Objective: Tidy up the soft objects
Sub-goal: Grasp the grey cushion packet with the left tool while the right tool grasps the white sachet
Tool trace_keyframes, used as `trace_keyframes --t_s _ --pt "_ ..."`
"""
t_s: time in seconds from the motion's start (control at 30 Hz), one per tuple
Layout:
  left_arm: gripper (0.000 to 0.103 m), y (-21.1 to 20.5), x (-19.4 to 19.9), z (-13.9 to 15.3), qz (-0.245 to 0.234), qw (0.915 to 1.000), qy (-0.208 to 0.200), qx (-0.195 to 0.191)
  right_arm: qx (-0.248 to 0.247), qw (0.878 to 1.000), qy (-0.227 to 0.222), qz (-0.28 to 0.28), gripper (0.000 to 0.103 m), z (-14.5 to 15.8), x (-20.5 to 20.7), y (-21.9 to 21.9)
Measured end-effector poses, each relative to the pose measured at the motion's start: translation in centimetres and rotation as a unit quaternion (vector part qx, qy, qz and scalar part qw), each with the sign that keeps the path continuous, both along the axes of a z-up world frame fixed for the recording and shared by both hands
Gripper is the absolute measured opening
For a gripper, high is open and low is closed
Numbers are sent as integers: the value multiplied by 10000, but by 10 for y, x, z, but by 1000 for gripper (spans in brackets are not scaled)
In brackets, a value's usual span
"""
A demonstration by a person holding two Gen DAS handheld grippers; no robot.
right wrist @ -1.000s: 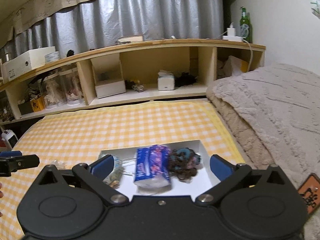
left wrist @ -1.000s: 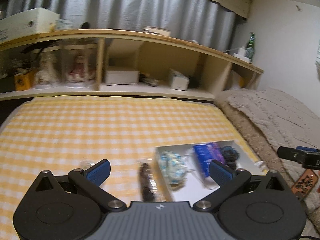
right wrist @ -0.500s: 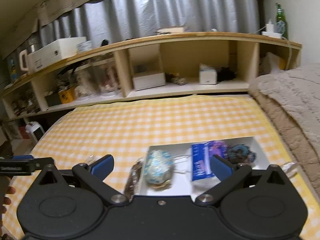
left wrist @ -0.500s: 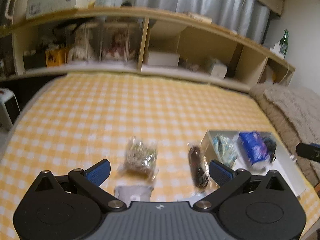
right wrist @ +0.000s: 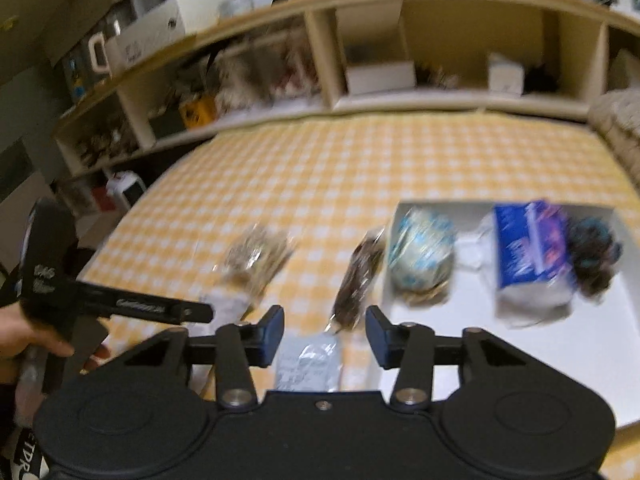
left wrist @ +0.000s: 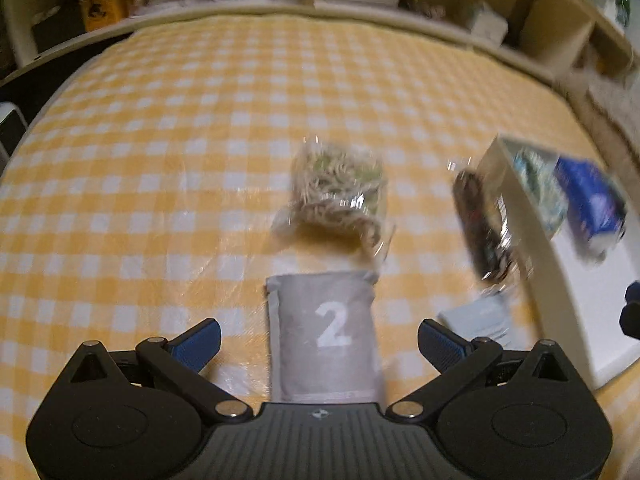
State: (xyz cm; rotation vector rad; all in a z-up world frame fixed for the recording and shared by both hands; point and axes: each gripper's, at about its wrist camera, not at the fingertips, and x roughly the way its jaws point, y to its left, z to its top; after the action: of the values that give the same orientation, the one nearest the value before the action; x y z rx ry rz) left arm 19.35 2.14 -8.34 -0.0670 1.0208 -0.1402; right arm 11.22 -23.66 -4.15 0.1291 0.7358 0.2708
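Observation:
My left gripper (left wrist: 320, 340) hangs open over the yellow checked cloth, with a grey pouch marked "2" (left wrist: 328, 332) lying between its fingers, untouched. Beyond the pouch lies a clear bag of beige yarn (left wrist: 336, 188). A dark bagged item (right wrist: 356, 276) rests against the left wall of the white tray (right wrist: 520, 360). The tray holds a teal yarn ball (right wrist: 420, 256), a blue tissue pack (right wrist: 528, 244) and a dark yarn bundle (right wrist: 592, 252). My right gripper (right wrist: 324, 334) is closing, its jaws apart over a pale packet (right wrist: 308, 360), pressing on nothing.
A wooden shelf unit (right wrist: 440, 100) with boxes and jars runs along the far edge of the bed. A beige blanket (right wrist: 620, 120) lies at the right. A person's hand (right wrist: 24, 336) grips the left gripper's handle at the left edge of the right wrist view.
Both grippers dropped and tilted down toward the cloth, shifting left. The grey pouch came in between the left fingers. The right jaws narrowed from wide apart.

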Motion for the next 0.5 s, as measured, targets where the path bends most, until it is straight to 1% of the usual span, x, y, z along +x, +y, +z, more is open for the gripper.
trace_keyframes --t_s 0.07,0.13,0.17,0.2,0.23,0.27,0.3,0.33,0.4,0.43,0.5 --pt "103 0 6 -9 -167 9996 137 208 -4 9998 137 111 41 -7 4 6" --pt "103 1 10 -18 -256 9988 262 321 -108 9993 251 260 37 -14 10 13" --pt "103 2 11 -22 -294 9986 328 290 -183 9989 309 309 35 -17 12 17" --pt "103 2 12 -26 -378 9984 404 147 -268 9983 375 350 32 -21 15 22" --pt "103 1 12 -29 -409 9979 469 186 -351 9976 449 391 30 -25 19 24" --pt "103 1 12 -33 -581 9970 512 -88 -445 9967 529 417 26 -29 23 26" --pt "103 0 11 -36 -649 9964 544 11 -547 9957 595 444 23 -33 26 30" --pt "103 -1 10 -37 -704 9959 550 104 -654 9945 647 490 23 -37 28 33" --pt "103 -5 9 -40 -860 9940 513 440 -859 9919 721 598 20 -44 32 40" --pt "103 -7 8 -41 -952 9922 464 653 -964 9902 749 673 20 -48 34 45" --pt "103 -8 6 -42 -1071 9903 305 832 -1170 9868 808 780 19 -54 38 54"
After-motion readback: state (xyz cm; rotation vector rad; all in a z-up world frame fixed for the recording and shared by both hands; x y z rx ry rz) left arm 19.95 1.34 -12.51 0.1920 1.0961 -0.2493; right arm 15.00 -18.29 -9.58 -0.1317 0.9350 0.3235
